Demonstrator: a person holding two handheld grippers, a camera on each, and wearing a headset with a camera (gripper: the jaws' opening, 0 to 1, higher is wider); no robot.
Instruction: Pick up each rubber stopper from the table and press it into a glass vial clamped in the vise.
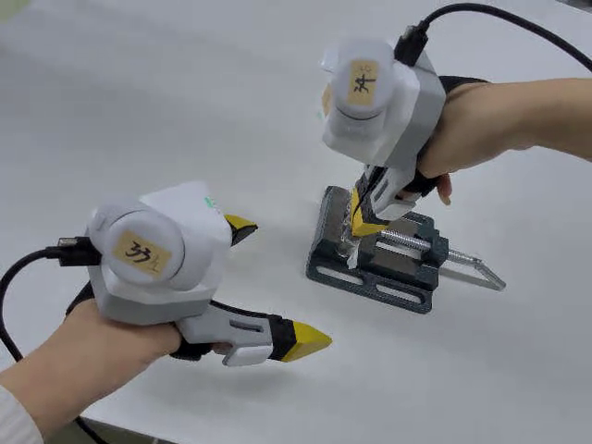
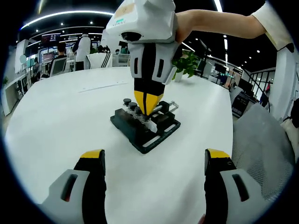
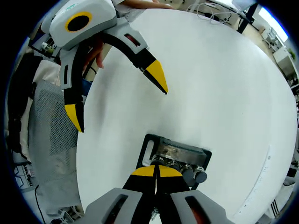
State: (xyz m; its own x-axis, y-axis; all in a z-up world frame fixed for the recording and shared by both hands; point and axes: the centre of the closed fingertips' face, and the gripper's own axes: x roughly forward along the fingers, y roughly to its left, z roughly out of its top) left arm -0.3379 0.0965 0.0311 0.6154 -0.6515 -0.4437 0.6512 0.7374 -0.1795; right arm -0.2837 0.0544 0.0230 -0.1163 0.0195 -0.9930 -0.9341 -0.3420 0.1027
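Note:
A dark vise (image 1: 400, 274) stands on the white table (image 1: 185, 111) and clamps a row of glass vials. My right gripper (image 1: 363, 222) points straight down onto this row with its yellow tips pressed together. What lies under the tips is hidden. In the left gripper view the vise (image 2: 159, 133) holds vials capped with dark stoppers (image 2: 127, 101), and the right gripper (image 2: 147, 108) is shut above them. The right gripper view has capped vials (image 3: 200, 176) beside the shut right gripper (image 3: 156, 172). My left gripper (image 1: 276, 282) hovers open and holds nothing, to the left of the vise.
The vise's screw handle (image 1: 476, 265) sticks out to the right. The left gripper (image 3: 117, 98) hangs open over bare table in the right gripper view. A mesh chair (image 2: 266, 149) stands at the table's edge, and desks and people are far behind.

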